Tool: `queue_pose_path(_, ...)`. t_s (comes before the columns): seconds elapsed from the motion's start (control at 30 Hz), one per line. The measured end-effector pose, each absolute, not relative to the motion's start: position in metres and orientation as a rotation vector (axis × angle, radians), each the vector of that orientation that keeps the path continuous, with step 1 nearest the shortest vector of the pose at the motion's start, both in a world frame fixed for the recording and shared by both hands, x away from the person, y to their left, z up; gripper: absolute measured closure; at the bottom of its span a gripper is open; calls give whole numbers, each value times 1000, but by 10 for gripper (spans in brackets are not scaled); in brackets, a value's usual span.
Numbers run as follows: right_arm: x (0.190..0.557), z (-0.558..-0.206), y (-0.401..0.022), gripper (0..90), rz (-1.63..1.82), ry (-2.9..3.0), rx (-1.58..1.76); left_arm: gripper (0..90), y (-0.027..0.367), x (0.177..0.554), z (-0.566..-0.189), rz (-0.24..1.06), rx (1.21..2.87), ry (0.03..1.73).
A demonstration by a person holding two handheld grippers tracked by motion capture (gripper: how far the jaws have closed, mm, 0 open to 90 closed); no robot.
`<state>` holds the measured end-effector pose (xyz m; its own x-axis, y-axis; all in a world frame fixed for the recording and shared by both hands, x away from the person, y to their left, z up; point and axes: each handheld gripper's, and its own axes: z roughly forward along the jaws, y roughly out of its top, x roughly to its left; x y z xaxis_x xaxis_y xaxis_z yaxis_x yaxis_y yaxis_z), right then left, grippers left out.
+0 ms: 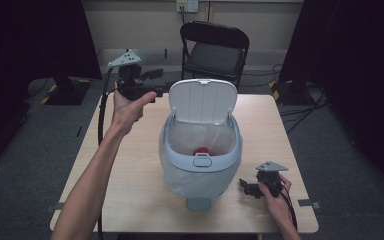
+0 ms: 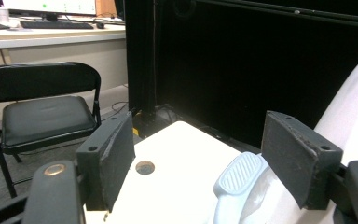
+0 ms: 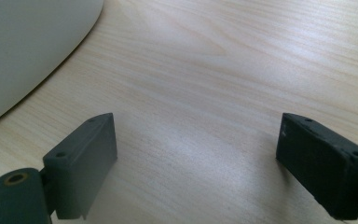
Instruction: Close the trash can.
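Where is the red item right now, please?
In the high view, the red item lies at the bottom of the open bin in the middle of the table, just behind the bin's front rim.

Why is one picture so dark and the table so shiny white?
Left gripper view: black curtain behind stays dark, so the table and bin lid glare white. Right gripper view: soft sheen on the wood between the jaws. High view: dim corners.

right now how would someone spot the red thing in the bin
Find the wooden table, then the pale blue bin at its middle with its white lid raised. The red thing lies inside on the clear liner, the one red spot among white and blue.
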<state>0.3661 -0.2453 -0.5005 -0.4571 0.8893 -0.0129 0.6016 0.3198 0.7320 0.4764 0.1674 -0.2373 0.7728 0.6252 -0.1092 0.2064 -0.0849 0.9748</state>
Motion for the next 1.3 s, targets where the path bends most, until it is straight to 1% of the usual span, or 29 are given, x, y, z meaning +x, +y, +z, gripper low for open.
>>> queue_pose_path(0.13, 366, -500, -245, 109, 937, 2176, 1320, 274, 167, 470, -238, 384, 1648, 653)
queue_pose_path(0.23, 366, -500, -245, 109, 937, 2176, 1320, 273, 168, 465, -238, 374, 1662, 628)
queue_pose_path(0.37, 366, -501, -245, 109, 937, 2176, 1320, 265, 166, 457, -241, 328, 1669, 608)
queue_pose_path(0.6, 366, -501, -245, 109, 937, 2176, 1319, 259, 162, 442, -245, 326, 1717, 573)
queue_pose_path(0.8, 366, -501, -245, 109, 937, 2176, 1318, 264, 158, 435, -249, 281, 1722, 567)
queue_pose_path(0.83, 366, -500, -245, 109, 937, 2176, 1319, 263, 157, 433, -250, 271, 1731, 563)
queue_pose_path(0.9, 366, -501, -245, 109, 937, 2176, 1318, 231, 155, 429, -251, 269, 1737, 560)
queue_pose_path(1.03, 366, -501, -245, 109, 937, 2176, 1319, 230, 152, 421, -255, 291, 1757, 544)
queue_pose_path(1.3, 366, -500, -245, 109, 937, 2176, 1320, 210, 138, 407, -268, 258, 1815, 516)
